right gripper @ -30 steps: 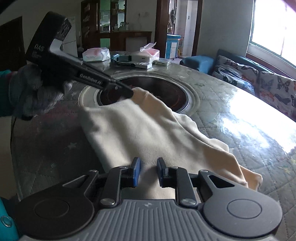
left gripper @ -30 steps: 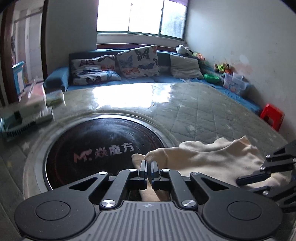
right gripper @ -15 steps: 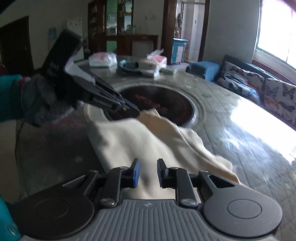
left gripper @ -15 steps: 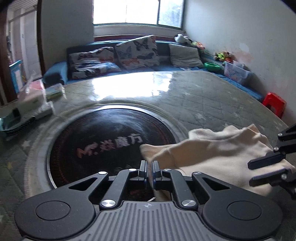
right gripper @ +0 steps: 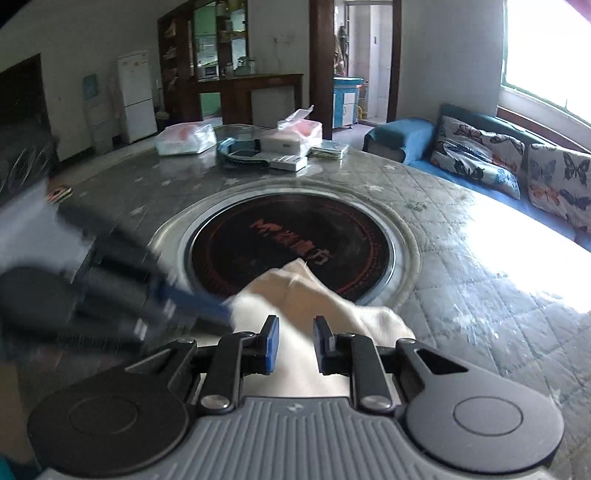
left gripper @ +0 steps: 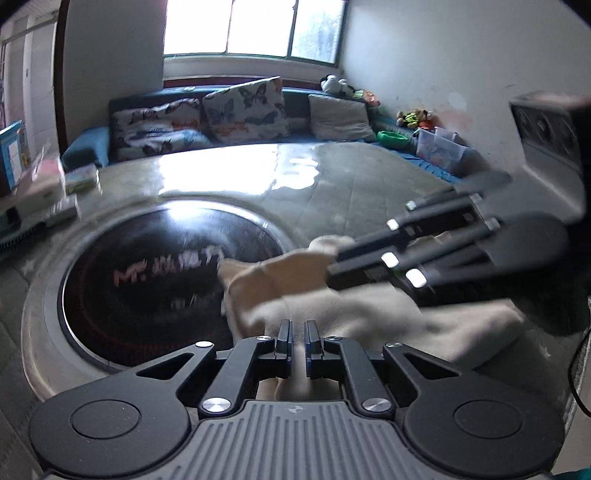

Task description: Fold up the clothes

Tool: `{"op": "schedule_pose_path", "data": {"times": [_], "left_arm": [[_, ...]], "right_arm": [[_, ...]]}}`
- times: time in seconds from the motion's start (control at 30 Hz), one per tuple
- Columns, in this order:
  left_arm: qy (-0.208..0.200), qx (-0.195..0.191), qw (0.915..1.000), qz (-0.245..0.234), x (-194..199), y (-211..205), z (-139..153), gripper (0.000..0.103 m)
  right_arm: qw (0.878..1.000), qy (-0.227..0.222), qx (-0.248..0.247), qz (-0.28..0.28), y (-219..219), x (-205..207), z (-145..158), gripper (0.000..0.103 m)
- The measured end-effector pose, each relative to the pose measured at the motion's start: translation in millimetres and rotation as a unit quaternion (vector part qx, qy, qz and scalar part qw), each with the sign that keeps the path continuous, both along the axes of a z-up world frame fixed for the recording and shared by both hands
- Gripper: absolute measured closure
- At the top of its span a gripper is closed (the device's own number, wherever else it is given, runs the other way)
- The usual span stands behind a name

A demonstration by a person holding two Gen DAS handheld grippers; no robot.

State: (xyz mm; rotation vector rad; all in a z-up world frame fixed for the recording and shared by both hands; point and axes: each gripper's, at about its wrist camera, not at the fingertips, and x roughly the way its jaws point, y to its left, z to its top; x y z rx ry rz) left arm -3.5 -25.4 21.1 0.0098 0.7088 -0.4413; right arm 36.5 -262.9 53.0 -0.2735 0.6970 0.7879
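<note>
Cream garment (left gripper: 362, 317) is soft and limp (best held at corners); left gripper (left gripper: 297, 334) and right gripper (right gripper: 294, 334) each pinch its fabric.

Cream garment (right gripper: 295, 291) now bunched, both tongs closer together.

A bright window (left gripper: 251, 27) tops the frame above a blue sofa (left gripper: 88, 147) with butterfly cushions (left gripper: 245, 110); white fridge (right gripper: 136, 96) upper left.
</note>
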Motion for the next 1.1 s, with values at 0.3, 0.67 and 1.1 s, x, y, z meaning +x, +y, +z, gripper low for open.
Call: {"op": "schedule_pose_path", "data": {"times": [0.3,0.67,1.1], "left_arm": [[0.002,-0.011,0.9999,0.009,1,3,-4,0.094],[0.005,-0.032,0.9991,0.026,-7,6,-7,0.093],[0.025,-0.046,0.9976,0.046,-22,0,-8,0.093]], "right_arm": [[0.998,0.043,-0.035,-0.031,31,42,-27,0.088],[0.997,0.013,-0.012,-0.078,-52,-5,6,0.086],[0.987,0.015,-0.022,-0.16,-127,-16,-24,0.086]]}}
